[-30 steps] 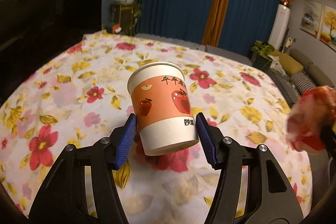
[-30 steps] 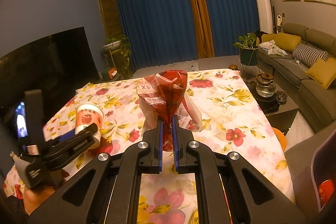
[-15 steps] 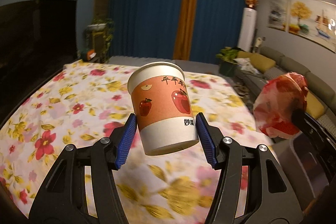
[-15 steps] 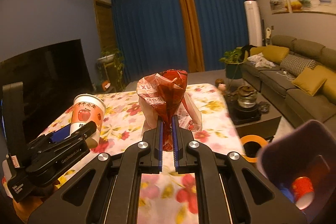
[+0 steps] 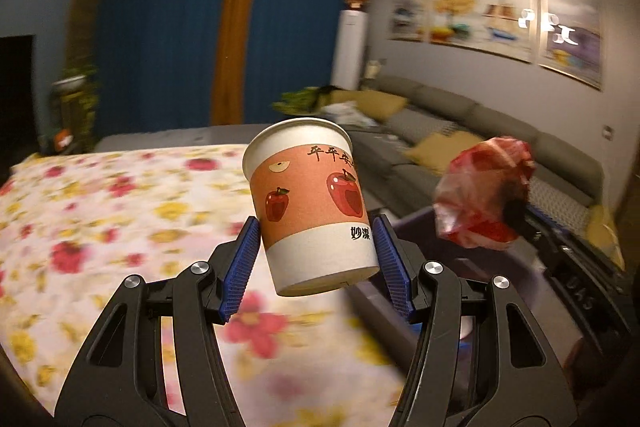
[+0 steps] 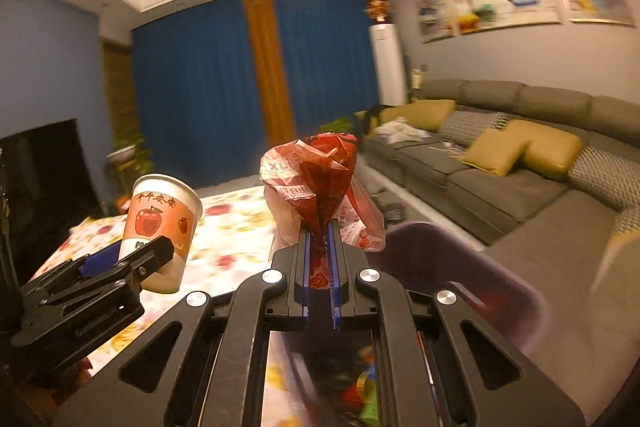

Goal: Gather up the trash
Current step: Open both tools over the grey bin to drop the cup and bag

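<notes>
My left gripper is shut on a paper cup printed with red apples, held upright in the air over the right edge of the floral table. The cup also shows in the right wrist view. My right gripper is shut on a crumpled red and white plastic wrapper, which also shows in the left wrist view. A dark purple trash bin with trash inside sits just below and right of the right gripper.
A grey sofa with yellow cushions runs along the right wall. Blue curtains and a white standing air conditioner are at the back. A dark TV screen stands at the left.
Both grippers have swung right and up, away from over the table toward the sofa side. The purple bin now lies under the right gripper. The holds are unchanged.
</notes>
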Tool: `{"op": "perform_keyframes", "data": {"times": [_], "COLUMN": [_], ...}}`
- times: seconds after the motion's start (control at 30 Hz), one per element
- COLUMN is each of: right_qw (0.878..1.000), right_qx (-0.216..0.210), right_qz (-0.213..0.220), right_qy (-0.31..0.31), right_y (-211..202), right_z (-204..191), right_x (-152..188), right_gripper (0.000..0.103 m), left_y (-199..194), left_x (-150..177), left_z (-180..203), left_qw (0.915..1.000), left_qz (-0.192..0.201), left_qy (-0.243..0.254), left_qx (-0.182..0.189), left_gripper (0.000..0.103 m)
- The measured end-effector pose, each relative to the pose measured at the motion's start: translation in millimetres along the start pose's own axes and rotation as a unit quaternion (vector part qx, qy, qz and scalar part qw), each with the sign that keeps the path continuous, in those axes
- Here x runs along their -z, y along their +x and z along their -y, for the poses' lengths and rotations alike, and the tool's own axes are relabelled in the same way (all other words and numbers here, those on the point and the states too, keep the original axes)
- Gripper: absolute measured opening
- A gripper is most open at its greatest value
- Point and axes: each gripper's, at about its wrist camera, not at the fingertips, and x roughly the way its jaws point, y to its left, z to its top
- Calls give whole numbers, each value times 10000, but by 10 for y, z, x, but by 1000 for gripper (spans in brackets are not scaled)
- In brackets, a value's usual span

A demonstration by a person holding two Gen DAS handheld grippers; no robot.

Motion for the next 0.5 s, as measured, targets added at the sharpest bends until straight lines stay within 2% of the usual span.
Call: {"op": "perform_keyframes", "data": {"times": [0.1,0.23,0.27,0.37,0.5], "right_qw": [9998,9994,9994,9991,9986], "right_qx": [154,256,262,324,375], "right_qz": [12,-10,-17,5,-44], "right_qy": [134,216,242,270,367], "right_y": [-53,-52,-55,-54,-42], "right_z": [250,455,508,595,664], "right_x": [23,62,72,109,143], "right_gripper": [9,13,17,24,29], "left_y": [138,295,338,447,501], "left_x": [47,130,159,226,291], "left_z": [270,489,536,603,600], "left_qw": [9986,9960,9949,9928,9923], "left_qz": [-91,-226,-276,-440,-574], "left_qy": [101,294,307,363,480], "left_qx": [503,815,918,1057,989], "left_gripper": [57,58,58,58,69]}}
